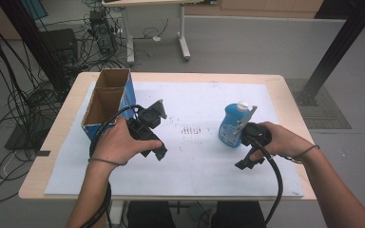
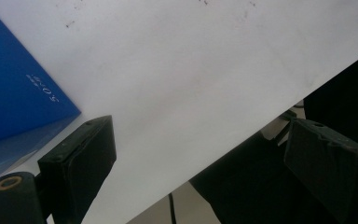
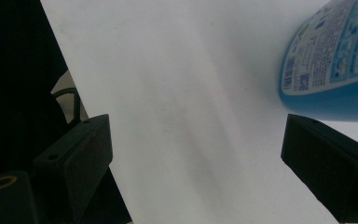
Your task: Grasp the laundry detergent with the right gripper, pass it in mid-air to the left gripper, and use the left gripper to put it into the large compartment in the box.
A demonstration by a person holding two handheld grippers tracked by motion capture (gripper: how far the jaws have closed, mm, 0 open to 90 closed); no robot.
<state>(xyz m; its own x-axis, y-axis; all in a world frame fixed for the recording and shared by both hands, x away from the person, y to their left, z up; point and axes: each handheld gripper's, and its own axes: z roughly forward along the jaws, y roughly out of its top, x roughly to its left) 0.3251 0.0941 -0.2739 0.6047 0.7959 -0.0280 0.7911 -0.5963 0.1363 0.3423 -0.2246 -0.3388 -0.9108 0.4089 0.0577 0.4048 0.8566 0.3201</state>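
High view: blue bottle (image 1: 232, 124) stood upright on white sheet (image 1: 199, 102), right tool (image 1: 245, 164) just beside it; left tool (image 1: 159, 153) sat near cardboard box (image 1: 105, 102).
Left gripper view: jaws wide apart, nothing between.
Right gripper view: jaws gaping too, bottle (image 3: 331, 60) just off one jaw.

Your left hand (image 1: 123, 142) holds the left gripper (image 2: 196, 163) low over the table's left half, jaws wide apart with nothing between, while your right hand (image 1: 278, 140) holds the right gripper (image 3: 196, 163) over the right half, jaws equally wide and empty.
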